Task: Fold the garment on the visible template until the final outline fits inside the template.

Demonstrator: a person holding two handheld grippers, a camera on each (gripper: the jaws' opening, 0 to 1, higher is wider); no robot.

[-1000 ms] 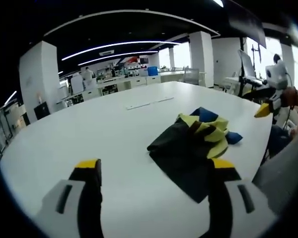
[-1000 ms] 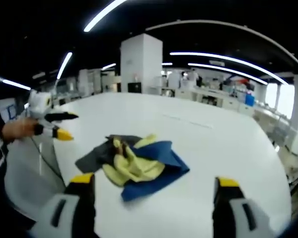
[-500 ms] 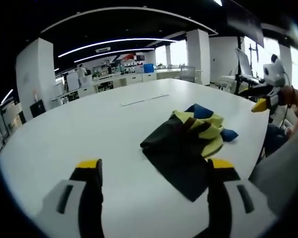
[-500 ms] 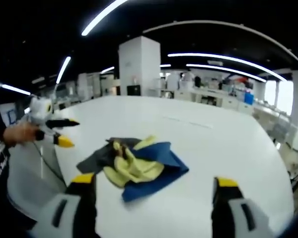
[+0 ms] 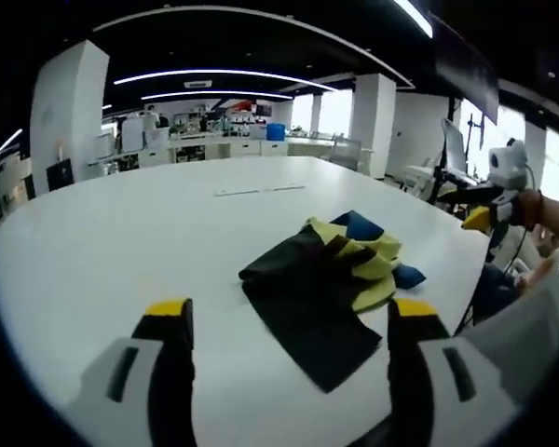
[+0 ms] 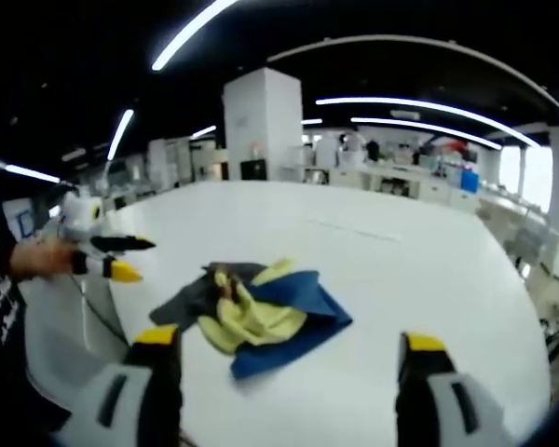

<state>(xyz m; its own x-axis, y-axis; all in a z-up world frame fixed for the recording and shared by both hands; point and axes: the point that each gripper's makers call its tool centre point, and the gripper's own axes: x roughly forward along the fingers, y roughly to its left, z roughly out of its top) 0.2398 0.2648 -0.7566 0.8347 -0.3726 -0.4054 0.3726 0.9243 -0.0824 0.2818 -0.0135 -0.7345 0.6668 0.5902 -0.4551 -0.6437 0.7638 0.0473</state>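
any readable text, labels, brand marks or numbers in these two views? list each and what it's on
None can be read.
The crumpled black, yellow and blue garment shows no print.
The thin pale strip on the white table, far side: any marking is too small to tell.
Background lab signage: blurred.

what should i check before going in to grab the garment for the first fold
1. Left gripper open, nothing held: ok.
2. Right gripper open, nothing held: ok.
3. Garment fully on the white table, in both views: ok.
4. Garment flat enough to fold: not ok, it lies crumpled, black, yellow and blue parts bunched together.
5. Template outline on the table: cannot tell, no clear outline shows around the garment.
6. Graspable edge in reach: ok, the black corner lies nearest the left gripper.
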